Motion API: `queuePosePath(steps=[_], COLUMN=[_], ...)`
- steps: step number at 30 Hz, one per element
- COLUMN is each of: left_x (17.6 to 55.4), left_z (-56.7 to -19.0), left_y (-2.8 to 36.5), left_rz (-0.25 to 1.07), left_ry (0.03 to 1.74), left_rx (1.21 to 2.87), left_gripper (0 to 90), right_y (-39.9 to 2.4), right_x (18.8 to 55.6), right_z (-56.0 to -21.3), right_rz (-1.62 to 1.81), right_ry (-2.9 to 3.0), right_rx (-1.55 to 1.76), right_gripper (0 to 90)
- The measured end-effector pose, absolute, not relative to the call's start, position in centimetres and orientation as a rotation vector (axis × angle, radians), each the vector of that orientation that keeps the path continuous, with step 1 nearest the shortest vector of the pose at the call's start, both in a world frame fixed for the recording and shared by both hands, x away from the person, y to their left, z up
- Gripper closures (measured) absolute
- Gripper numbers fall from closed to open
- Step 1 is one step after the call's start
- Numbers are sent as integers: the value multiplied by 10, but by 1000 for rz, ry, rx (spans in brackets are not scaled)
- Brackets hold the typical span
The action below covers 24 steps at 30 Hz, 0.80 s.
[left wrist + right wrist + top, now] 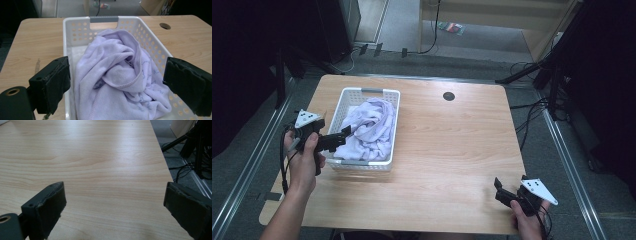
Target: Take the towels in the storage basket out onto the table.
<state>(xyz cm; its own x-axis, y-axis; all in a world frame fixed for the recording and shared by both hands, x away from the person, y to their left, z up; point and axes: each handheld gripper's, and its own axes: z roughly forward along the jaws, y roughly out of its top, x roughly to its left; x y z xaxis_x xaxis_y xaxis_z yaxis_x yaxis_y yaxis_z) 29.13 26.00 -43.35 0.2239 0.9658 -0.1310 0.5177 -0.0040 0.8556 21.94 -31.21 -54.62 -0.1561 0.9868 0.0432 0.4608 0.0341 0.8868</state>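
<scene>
A: How did the left gripper (343, 134) stand?

B: Its jaws were spread wide and held nothing. In the left gripper view the two black pads flanked the lavender towel (117, 80) without pressing on it; one pad sat over the near-left wall of the basket (67, 37).

A: And the towel itself?

B: Soft terry cloth with a stitched hem, crumpled in loose folds inside the white plastic basket. The basket was oblong, its walls pierced with round holes, a grey grip at the far end. On the table (452, 150) it lay at about nine o'clock from the centre.

A: The left hand's pose?

B: The left hand (304, 160) came up from six o'clock with the forearm angled inward, and the gripper pointed toward three o'clock at the basket's near-left corner.

A: The right gripper (502, 192)?

B: Also wide apart and empty, over bare pale wood-grain laminate near the table's five o'clock corner, well apart from the basket. The right hand (527, 220) held it low, pointing toward about eleven o'clock.
</scene>
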Motion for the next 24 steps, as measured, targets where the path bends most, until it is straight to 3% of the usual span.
queuePosePath(steps=[4,7,24], left_x=[298,304,345], left_z=[-433,-434,-436], left_y=[256,255,236], left_rz=[651,621,499], left_ry=[1420,1423,1460], left_rx=[1668,1685,1863], left_gripper=[65,3,0], right_y=[-312,-312,-312], right_x=[219,219,219], right_z=[-546,-546,-546], right_rz=[1069,1067,1069], right_ry=[1686,1685,1687], right_rx=[1477,1477,1476], right_gripper=[45,45,45])
